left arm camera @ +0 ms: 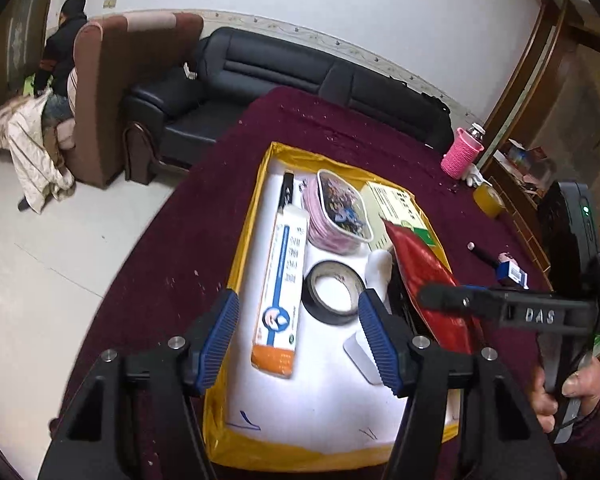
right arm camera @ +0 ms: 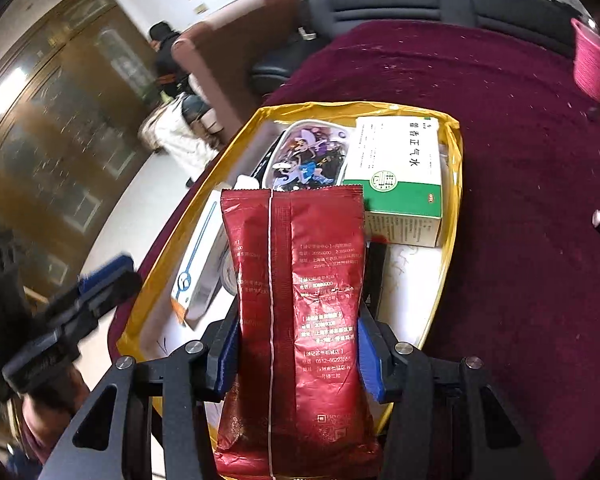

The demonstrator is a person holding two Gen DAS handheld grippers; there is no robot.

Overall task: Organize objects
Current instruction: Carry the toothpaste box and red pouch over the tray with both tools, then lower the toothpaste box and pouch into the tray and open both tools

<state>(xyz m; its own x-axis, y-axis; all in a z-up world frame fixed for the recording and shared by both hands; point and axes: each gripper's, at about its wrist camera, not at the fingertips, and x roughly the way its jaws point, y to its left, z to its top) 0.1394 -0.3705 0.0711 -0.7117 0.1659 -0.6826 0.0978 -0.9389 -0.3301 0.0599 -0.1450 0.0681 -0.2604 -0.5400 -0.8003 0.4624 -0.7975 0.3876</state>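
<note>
While hanging above the yellow-edged tray (right arm camera: 454, 184), the right gripper (right arm camera: 298, 354) is clamping a red packet (right arm camera: 296, 300) between its pads. Left gripper (left arm camera: 300, 336) is hovering spread wide, empty, over tape roll (left arm camera: 334, 292) and long box (left arm camera: 280, 292).

A glossy, crinkled red foil packet (right arm camera: 296, 312) is seen between ribbed blue rubbery pads (right arm camera: 370, 364). Shiny yellow plastic film lines the tray rim (left arm camera: 244, 248). Matt, speckled maroon cloth (right arm camera: 520, 200) covers the table. The green-and-white box (right arm camera: 400, 176) looks like smooth card.
</note>
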